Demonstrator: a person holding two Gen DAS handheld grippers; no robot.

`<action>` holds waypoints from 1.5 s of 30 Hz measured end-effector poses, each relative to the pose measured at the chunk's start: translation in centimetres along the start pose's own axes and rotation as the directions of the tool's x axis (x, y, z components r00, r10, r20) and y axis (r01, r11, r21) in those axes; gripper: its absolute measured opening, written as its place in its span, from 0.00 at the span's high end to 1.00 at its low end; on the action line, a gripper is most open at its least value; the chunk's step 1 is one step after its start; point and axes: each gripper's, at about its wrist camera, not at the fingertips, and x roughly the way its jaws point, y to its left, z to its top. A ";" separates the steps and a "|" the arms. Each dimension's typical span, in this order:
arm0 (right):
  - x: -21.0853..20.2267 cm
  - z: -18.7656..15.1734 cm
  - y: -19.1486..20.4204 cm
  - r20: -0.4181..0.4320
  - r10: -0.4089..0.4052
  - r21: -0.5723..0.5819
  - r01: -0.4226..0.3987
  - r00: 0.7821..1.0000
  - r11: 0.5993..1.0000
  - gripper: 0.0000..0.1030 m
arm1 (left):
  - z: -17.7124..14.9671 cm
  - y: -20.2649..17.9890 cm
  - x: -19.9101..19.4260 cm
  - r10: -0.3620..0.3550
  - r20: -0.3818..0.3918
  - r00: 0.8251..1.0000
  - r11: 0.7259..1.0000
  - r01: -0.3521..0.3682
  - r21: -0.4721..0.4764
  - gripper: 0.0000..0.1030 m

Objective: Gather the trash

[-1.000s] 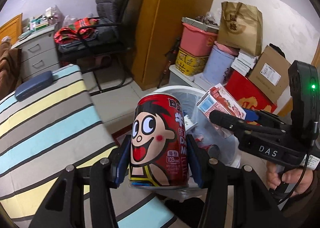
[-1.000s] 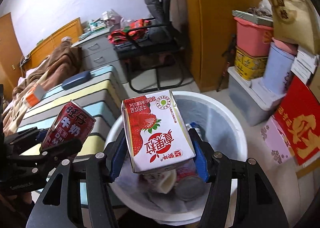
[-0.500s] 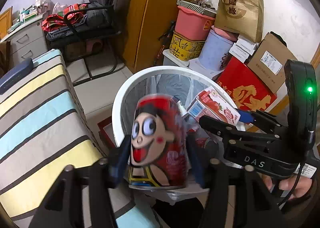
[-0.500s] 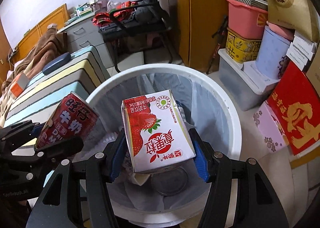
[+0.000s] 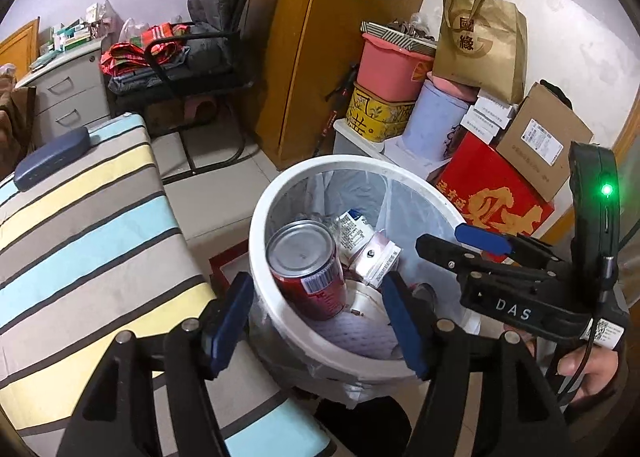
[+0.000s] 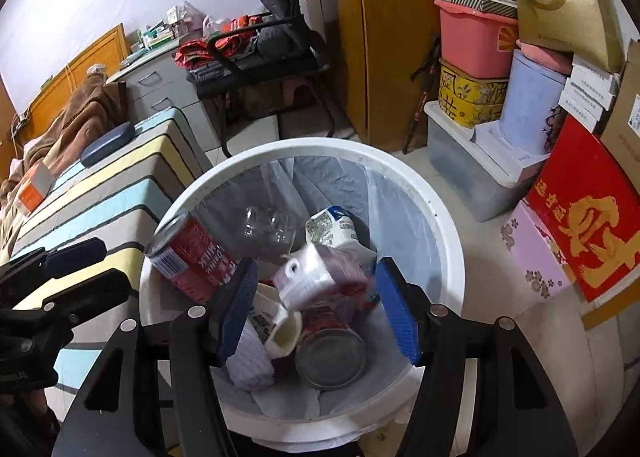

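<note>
Released, can (image 5: 306, 269) and carton (image 6: 320, 277) lie in the bin (image 6: 448, 241) beside the striped bed (image 5: 80, 225), both claws wide.

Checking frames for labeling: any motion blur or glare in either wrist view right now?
Right wrist: the carton in the bin is smeared by motion blur, the rest sharp, and the can is readable. Left wrist: sharp, the can's metal end only mildly shiny. Both: strong fisheye bending and dark corners.

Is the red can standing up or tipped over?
Tipped. The red can leans slantwise inside the white bin, silver end up, against the rim.
</note>
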 end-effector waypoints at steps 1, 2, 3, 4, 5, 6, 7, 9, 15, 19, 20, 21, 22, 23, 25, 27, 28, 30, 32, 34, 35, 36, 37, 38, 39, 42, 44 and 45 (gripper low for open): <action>-0.2 0.0 0.2 0.004 0.005 0.001 -0.005 1.000 1.000 0.39 | -0.1 0.1 -0.2 0.008 0.004 1.000 1.000 -0.008 -0.003 0.33; -0.5 -0.1 0.4 0.011 0.005 -0.002 -0.005 1.000 1.000 0.39 | -0.2 0.2 -0.6 0.020 0.014 1.000 1.000 -0.020 -0.002 0.33; -0.6 -0.1 0.6 0.017 0.003 -0.005 -0.003 1.000 1.000 0.39 | -0.3 0.2 -1.0 0.022 0.021 1.000 1.000 -0.022 0.000 0.33; -0.9 -0.2 0.8 0.023 0.000 -0.007 0.000 1.000 1.000 0.39 | -0.4 0.3 -1.3 0.027 0.026 0.999 1.000 -0.027 -0.006 0.33; -1.3 -0.3 1.1 0.032 0.005 -0.011 -0.004 0.999 1.000 0.39 | -0.5 0.3 -1.6 0.032 0.031 0.999 0.999 -0.032 -0.009 0.33; -1.6 -0.3 1.2 0.040 0.010 -0.012 -0.010 0.999 1.000 0.39 | -0.7 0.4 -2.1 0.035 0.039 0.999 0.999 -0.034 -0.011 0.33; -2.0 -0.4 1.5 0.051 0.017 -0.014 -0.016 0.999 1.000 0.39 | -0.8 0.5 -2.4 0.039 0.044 0.998 0.999 -0.038 -0.017 0.33; -2.7 -0.6 1.9 0.068 0.019 -0.017 -0.018 0.998 1.000 0.39 | -1.2 0.9 -3.3 0.049 0.056 0.997 0.998 -0.047 -0.034 0.33; -5.2 -2.2 4.0 0.142 0.023 -0.042 -0.017 0.990 0.999 0.39 | -3.0 1.3 -6.9 0.155 0.129 0.979 0.986 -0.147 -0.074 0.33; -6.6 -3.4 5.7 0.187 0.058 -0.073 -0.045 0.981 0.996 0.39 | -4.7 2.1 -8.6 0.237 0.151 0.960 0.968 -0.220 -0.124 0.30; -6.7 -3.5 5.9 0.192 0.064 -0.074 -0.051 0.979 0.996 0.39 | -5.3 2.1 -9.1 0.280 0.161 0.947 0.958 -0.263 -0.118 0.30; -6.9 -3.7 6.2 0.200 0.066 -0.079 -0.051 0.978 0.996 0.39 | -5.8 2.1 -9.5 0.305 0.166 0.938 0.950 -0.288 -0.118 0.30; -7.1 -3.9 6.6 0.209 0.064 -0.086 -0.047 0.976 0.995 0.39 | -6.4 2.2 -9.9 0.320 0.169 0.932 0.945 -0.302 -0.125 0.30; -7.3 -4.2 6.9 0.214 0.066 -0.092 -0.047 0.975 0.995 0.39 | -6.8 2.3 -10.2 0.328 0.171 0.929 0.941 -0.306 -0.141 0.30; -7.5 -4.7 7.2 0.224 0.074 -0.091 -0.055 0.972 0.994 0.39 | -7.6 2.6 -10.9 0.331 0.184 0.926 0.938 -0.302 -0.168 0.30; -7.7 -5.1 7.3 0.230 0.078 -0.079 -0.061 0.970 0.995 0.39 | -8.2 2.5 -11.3 0.350 0.193 0.916 0.932 -0.321 -0.169 0.30; -7.6 -5.2 7.3 0.233 0.076 -0.075 -0.060 0.969 0.995 0.39 | -8.5 2.5 -11.5 0.367 0.195 0.910 0.926 -0.338 -0.166 0.30; -7.7 -5.5 7.5 0.238 0.076 -0.079 -0.059 0.968 0.995 0.39 | -9.1 2.4 -11.8 0.394 0.203 0.897 0.916 -0.364 -0.168 0.30; -7.9 -5.9 7.8 0.249 0.072 -0.093 -0.050 0.966 0.994 0.39 | -9.8 2.5 -12.1 0.398 0.211 0.893 0.914 -0.365 -0.178 0.30; -8.1 -6.3 7.9 0.254 0.073 -0.092 -0.051 0.964 0.994 0.39 | -10.3 2.6 -12.2 0.396 0.200 0.896 0.913 -0.363 -0.186 0.29; -8.1 -6.4 7.9 0.257 0.074 -0.089 -0.052 0.964 0.995 0.39 | -10.5 2.6 -12.2 0.405 0.194 0.893 0.909 -0.372 -0.188 0.29; -8.2 -6.6 7.9 0.261 0.072 -0.082 -0.052 0.963 0.995 0.39 | -10.7 2.6 -12.2 0.423 0.190 0.886 0.901 -0.389 -0.192 0.29; -8.2 -6.8 8.0 0.264 0.069 -0.082 -0.049 0.962 0.995 0.39 | -10.9 2.5 -12.2 0.433 0.190 0.881 0.896 -0.399 -0.192 0.29; -8.3 -6.9 8.2 0.265 0.067 -0.087 -0.046 0.962 0.995 0.39 | -11.1 2.4 -12.3 0.444 0.193 0.875 0.891 -0.409 -0.195 0.29; -8.3 -7.0 8.3 0.267 0.067 -0.092 -0.044 0.961 0.995 0.39 | -11.3 2.3 -12.4 0.448 0.199 0.872 0.890 -0.412 -0.197 0.29; -8.5 -7.3 8.6 0.278 0.064 -0.096 -0.038 0.958 0.995 0.39 | -11.5 1.9 -12.8 0.456 0.220 0.862 0.886 -0.418 -0.199 0.29; -8.7 -7.5 8.7 0.289 0.064 -0.095 -0.038 0.955 0.995 0.39 | -11.6 1.7 -13.0 0.481 0.229 0.846 0.874 -0.442 -0.201 0.29; -8.8 -7.6 8.6 0.292 0.063 -0.094 -0.037 0.954 0.995 0.39 | -11.7 1.6 -13.1 0.488 0.233 0.841 0.871 -0.449 -0.200 0.29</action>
